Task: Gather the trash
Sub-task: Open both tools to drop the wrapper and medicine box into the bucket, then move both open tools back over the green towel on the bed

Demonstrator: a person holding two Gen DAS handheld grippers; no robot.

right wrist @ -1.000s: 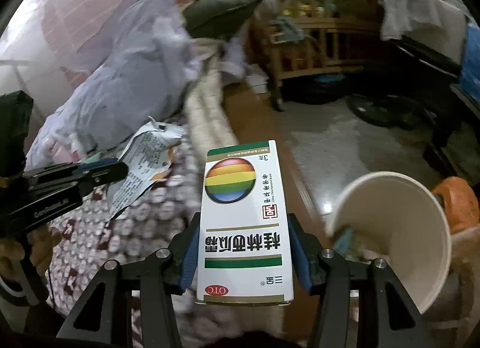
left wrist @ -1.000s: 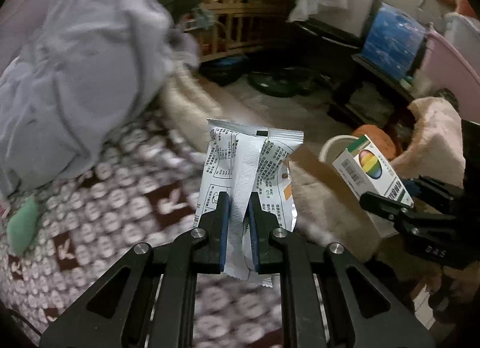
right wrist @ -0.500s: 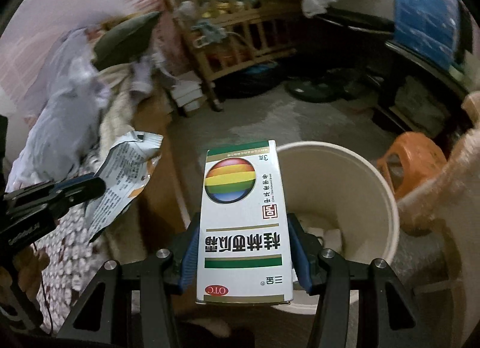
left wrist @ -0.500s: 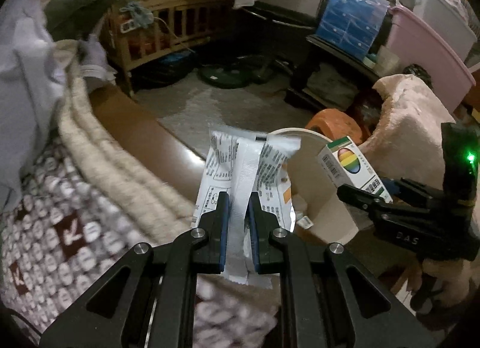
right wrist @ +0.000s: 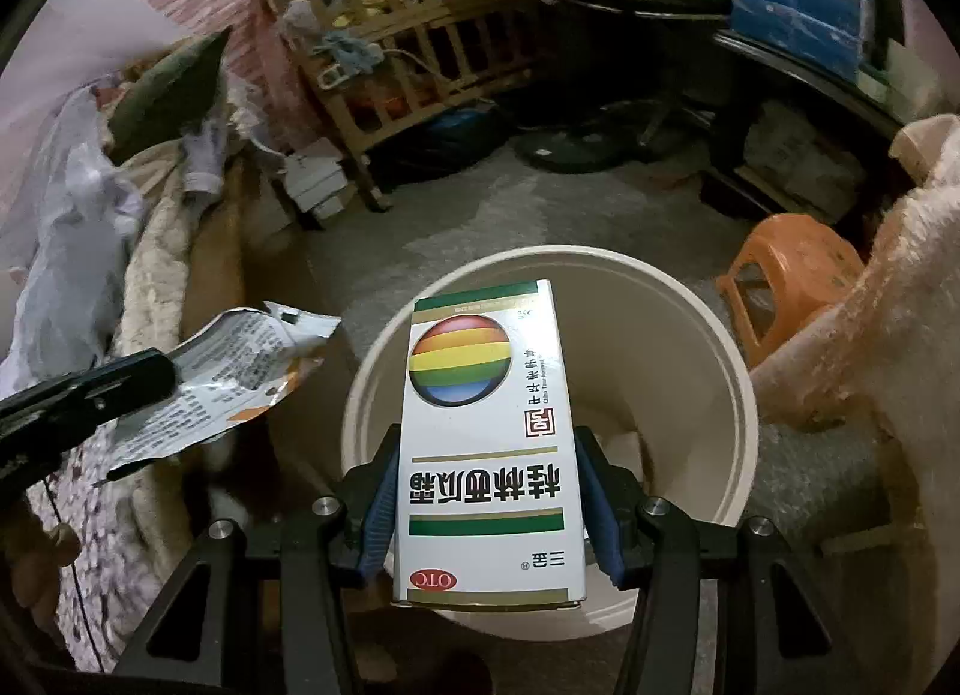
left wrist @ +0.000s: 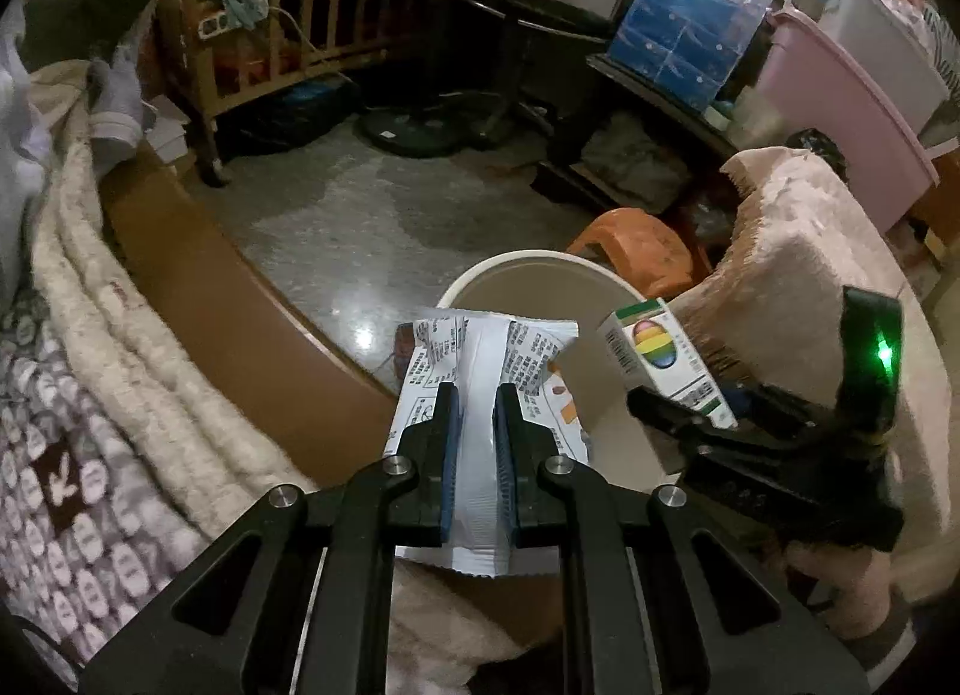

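Observation:
My left gripper (left wrist: 477, 395) is shut on a crumpled silver snack wrapper (left wrist: 480, 353), held upright just left of the white trash bucket (left wrist: 528, 269). The wrapper also shows in the right wrist view (right wrist: 240, 371), pinched by the left gripper (right wrist: 162, 377). My right gripper (right wrist: 486, 443) is shut on a white medicine box with a rainbow ball (right wrist: 486, 425), held over the bucket's (right wrist: 708, 335) open mouth. The box (left wrist: 660, 353) and right gripper (left wrist: 648, 401) show at the bucket's right rim in the left wrist view.
A bed with a patterned blanket (left wrist: 78, 455) and brown wooden edge (left wrist: 240, 323) lies left. An orange stool (right wrist: 792, 269) stands behind the bucket. A fleecy beige cover (left wrist: 810, 287) is on the right. A wooden crib (left wrist: 288, 17) and shelves line the far side.
Both grippers swung right from over the bed to the bucket. The box is now over the bucket's mouth and the wrapper sits by its left rim. Both grips are unchanged.

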